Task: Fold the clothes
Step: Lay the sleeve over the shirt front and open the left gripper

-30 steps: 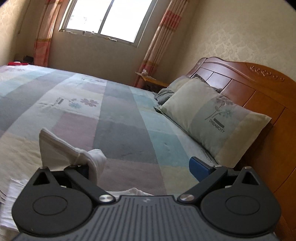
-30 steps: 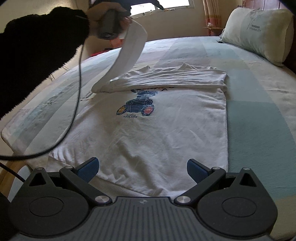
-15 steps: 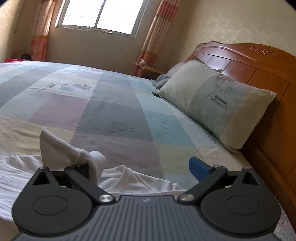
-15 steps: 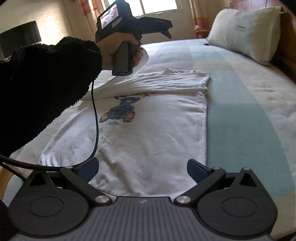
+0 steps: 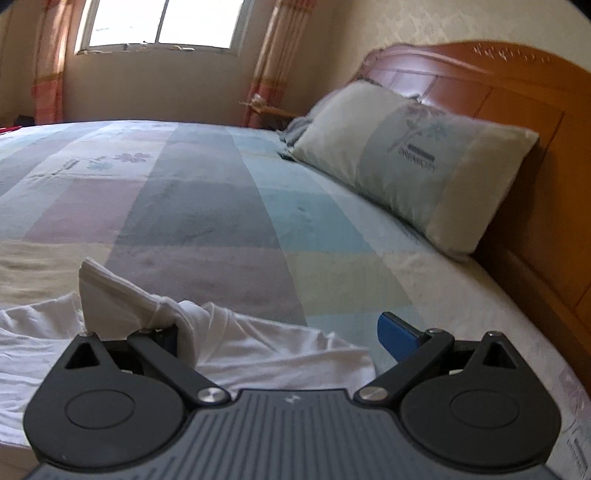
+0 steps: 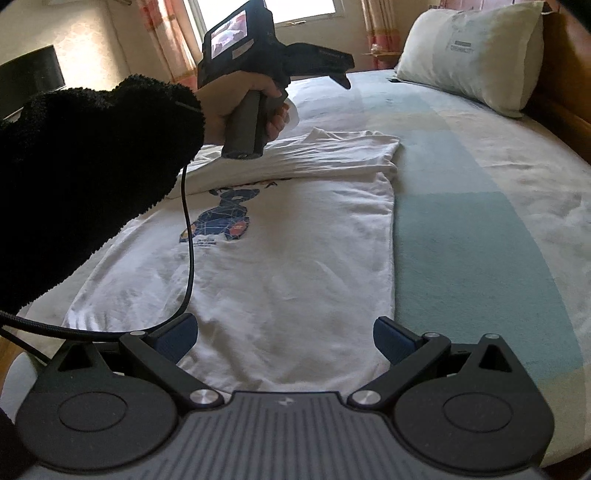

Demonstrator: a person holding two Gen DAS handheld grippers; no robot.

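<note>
A white T-shirt (image 6: 295,266) with a blue bear print lies flat on the bed, its top part folded over into a band (image 6: 314,155). In the left wrist view the sleeve end (image 5: 122,299) is draped and bunched over my left gripper's left finger, low over the folded band (image 5: 258,347). My left gripper (image 5: 284,332) has its jaws wide apart; the right wrist view shows it (image 6: 340,74) held in a hand above the shirt's top. My right gripper (image 6: 284,336) is open over the shirt's hem, with nothing between its fingers.
A patchwork pastel bedspread (image 6: 480,221) covers the bed. A pillow (image 5: 413,162) leans on the wooden headboard (image 5: 517,96) at the right. A black fuzzy sleeve (image 6: 85,177) and a cable (image 6: 188,236) cross the left of the right wrist view. A window (image 5: 159,22) is at the back.
My left gripper has come down and forward with the sleeve, from held high to just above the folded band. The right gripper has stayed open near the hem.
</note>
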